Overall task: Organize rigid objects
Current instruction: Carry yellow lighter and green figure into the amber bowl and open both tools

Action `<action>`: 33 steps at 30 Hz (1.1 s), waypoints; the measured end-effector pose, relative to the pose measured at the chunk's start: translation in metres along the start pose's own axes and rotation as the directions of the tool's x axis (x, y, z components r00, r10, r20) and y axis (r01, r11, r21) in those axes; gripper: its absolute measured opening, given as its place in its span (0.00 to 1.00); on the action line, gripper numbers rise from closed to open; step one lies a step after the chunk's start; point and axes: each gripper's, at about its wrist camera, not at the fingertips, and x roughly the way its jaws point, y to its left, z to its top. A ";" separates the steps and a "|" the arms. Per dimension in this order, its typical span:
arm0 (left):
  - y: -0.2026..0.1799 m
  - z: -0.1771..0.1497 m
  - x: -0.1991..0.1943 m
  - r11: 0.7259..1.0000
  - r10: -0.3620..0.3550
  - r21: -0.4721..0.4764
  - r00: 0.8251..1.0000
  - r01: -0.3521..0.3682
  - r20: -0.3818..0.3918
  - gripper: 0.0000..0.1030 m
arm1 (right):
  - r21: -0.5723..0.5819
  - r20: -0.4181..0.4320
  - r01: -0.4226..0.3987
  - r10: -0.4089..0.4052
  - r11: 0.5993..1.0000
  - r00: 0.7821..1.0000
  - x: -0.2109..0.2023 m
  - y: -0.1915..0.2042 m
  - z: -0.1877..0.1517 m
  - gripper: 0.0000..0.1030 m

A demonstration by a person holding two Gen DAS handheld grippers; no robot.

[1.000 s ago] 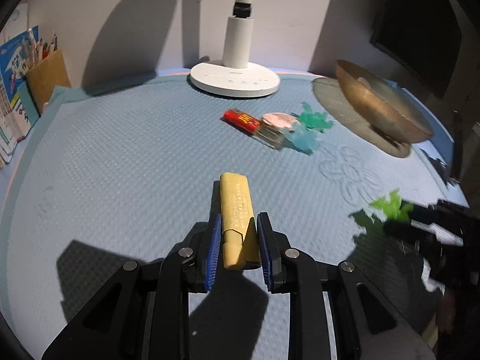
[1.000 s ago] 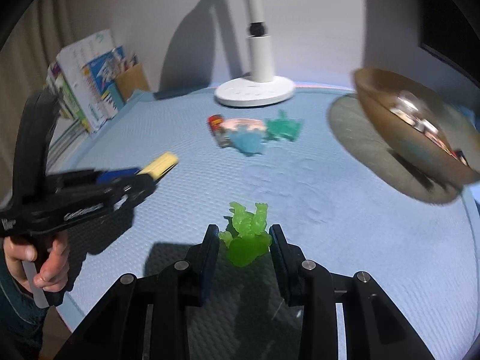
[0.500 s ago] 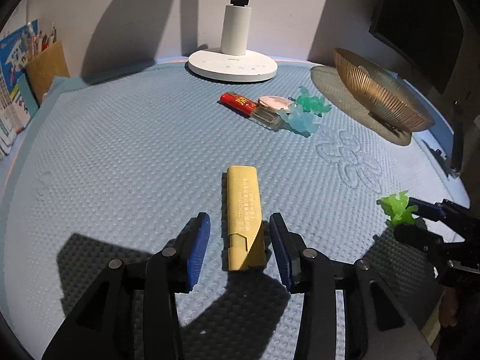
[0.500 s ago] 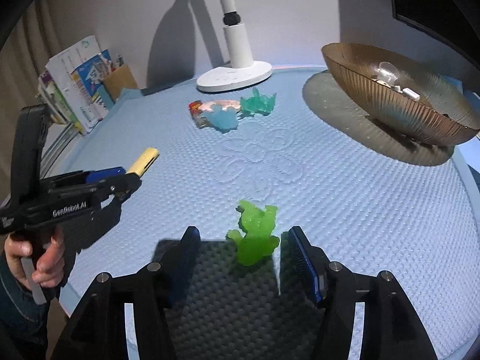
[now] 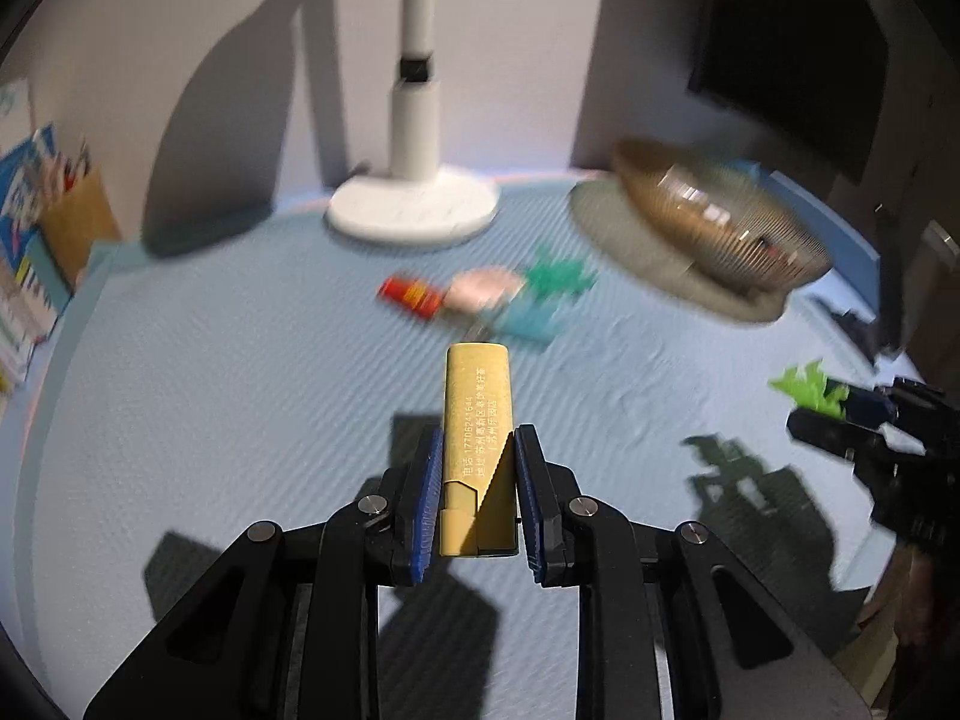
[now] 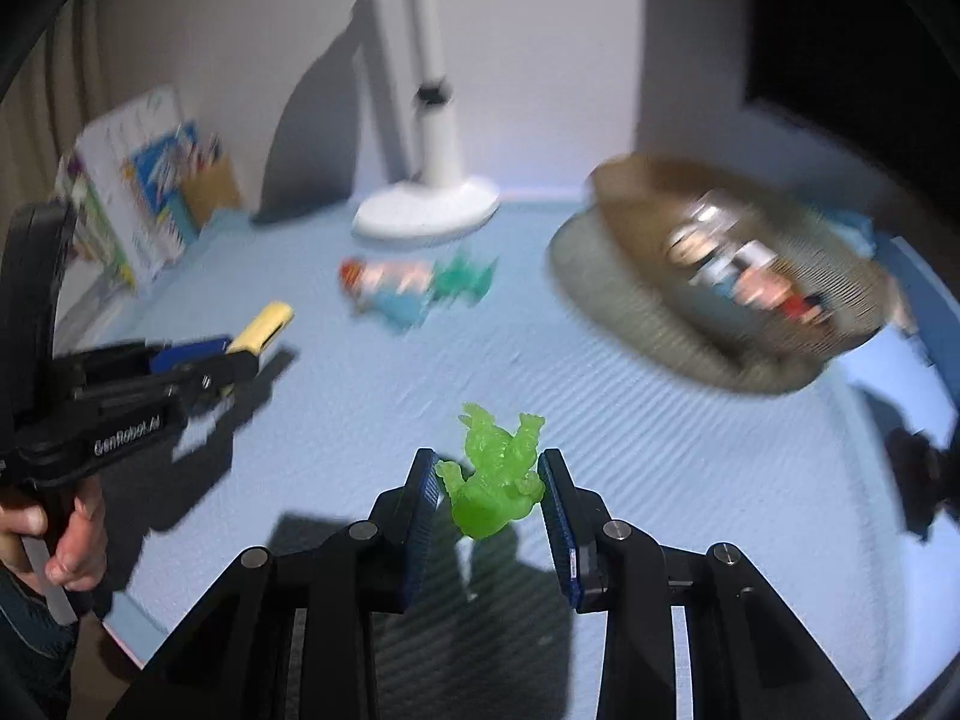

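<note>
One blue-matted worktop [image 5: 180, 396] carries one white lamp base [image 5: 414, 210], one ribbed gold bowl [image 5: 720, 228] holding small items, and a blurred toy cluster [image 5: 498, 294]. Left gripper [image 5: 477, 480] jaws clamp one yellow lighter [image 5: 477, 414] above the mat; right gripper [image 6: 489, 498] jaws pinch one green figure [image 6: 495, 474].

Home study desk: lamp [image 5: 414, 204], books [image 6: 129, 198], blue mat [image 5: 210, 372].

The yellow block [image 5: 478, 420] is clamped between the blue pads [image 5: 429, 501] of the left gripper [image 5: 477, 468], above the blue mat [image 5: 210, 390]; the green figure [image 5: 807, 387] is held by the right gripper [image 5: 840, 414] at the right edge; the ribbed bowl [image 5: 720, 222] is seen blurred behind.
</note>
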 end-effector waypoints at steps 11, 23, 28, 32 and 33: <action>-0.090 0.138 -0.001 0.975 -0.204 0.113 0.968 0.189 0.144 0.20 | 0.226 0.151 0.137 -0.174 0.964 0.973 -0.050 -0.137 0.086 0.32; -0.147 0.160 0.121 0.951 -0.303 0.043 0.949 0.307 -0.091 0.20 | 0.337 -0.071 -0.078 0.108 0.938 0.992 0.044 -0.164 0.096 0.32; -0.152 0.159 0.126 0.951 -0.301 0.050 0.949 0.307 -0.093 0.20 | 0.337 -0.084 -0.092 0.127 0.937 0.988 0.055 -0.168 0.091 0.33; -0.146 0.163 0.111 0.951 -0.304 0.037 0.951 0.306 -0.052 0.42 | 0.337 -0.054 -0.102 0.127 0.936 0.990 0.047 -0.173 0.093 0.39; -0.141 0.164 0.102 0.953 -0.300 0.035 0.953 0.301 -0.027 0.42 | 0.341 -0.029 -0.093 0.109 0.936 0.994 0.039 -0.176 0.095 0.41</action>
